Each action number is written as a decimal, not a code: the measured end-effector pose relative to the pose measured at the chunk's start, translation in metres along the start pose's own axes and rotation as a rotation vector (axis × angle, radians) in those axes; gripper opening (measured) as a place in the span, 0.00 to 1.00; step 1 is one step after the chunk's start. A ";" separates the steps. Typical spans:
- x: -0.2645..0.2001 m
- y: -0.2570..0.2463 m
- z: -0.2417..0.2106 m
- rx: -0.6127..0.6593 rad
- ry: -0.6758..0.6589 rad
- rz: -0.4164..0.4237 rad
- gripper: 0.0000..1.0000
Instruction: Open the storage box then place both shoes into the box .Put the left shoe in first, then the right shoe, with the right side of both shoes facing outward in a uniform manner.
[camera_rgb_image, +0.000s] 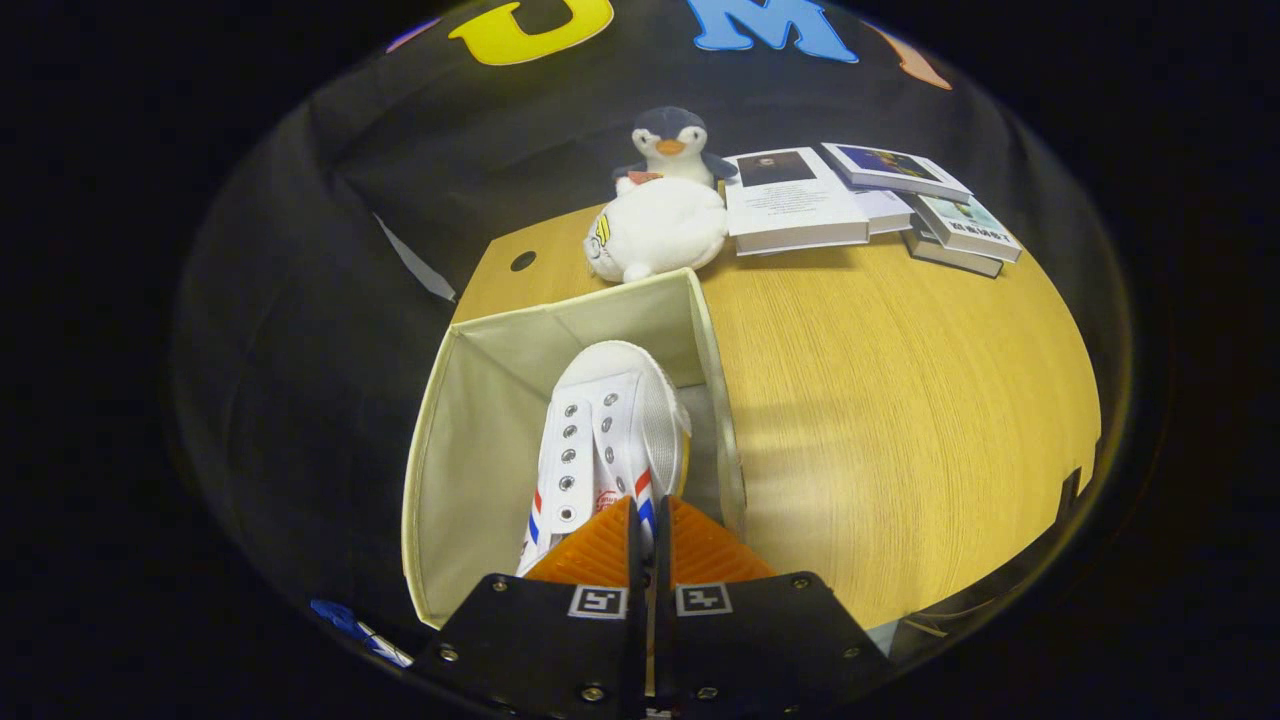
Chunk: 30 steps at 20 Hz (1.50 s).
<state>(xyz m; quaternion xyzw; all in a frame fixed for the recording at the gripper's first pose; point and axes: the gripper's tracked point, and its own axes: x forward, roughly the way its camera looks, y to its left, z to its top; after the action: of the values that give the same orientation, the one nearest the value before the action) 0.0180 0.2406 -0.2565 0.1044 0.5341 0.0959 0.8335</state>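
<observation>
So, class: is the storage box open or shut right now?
Open. The storage box shows its bare inner walls with no lid across the top, and a white shoe, pinched by the fingers, hangs inside it.

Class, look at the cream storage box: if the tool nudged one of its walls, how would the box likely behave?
The storage box looks like thin fabric, so a pushed wall would probably bend, not stay stiff. It seems light and may slide on the smooth wooden table. The white shoe, gripped by the tool inside the box, adds little weight to steady it.
</observation>
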 end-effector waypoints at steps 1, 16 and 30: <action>0.001 0.009 0.003 0.011 -0.017 0.035 0.08; -0.109 -0.026 0.080 -0.187 -0.388 0.032 0.99; -0.248 -0.128 0.122 -0.245 -0.775 -0.126 0.99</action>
<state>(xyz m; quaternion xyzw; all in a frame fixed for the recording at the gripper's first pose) 0.0335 0.0420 -0.0257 -0.0001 0.1705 0.0612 0.9834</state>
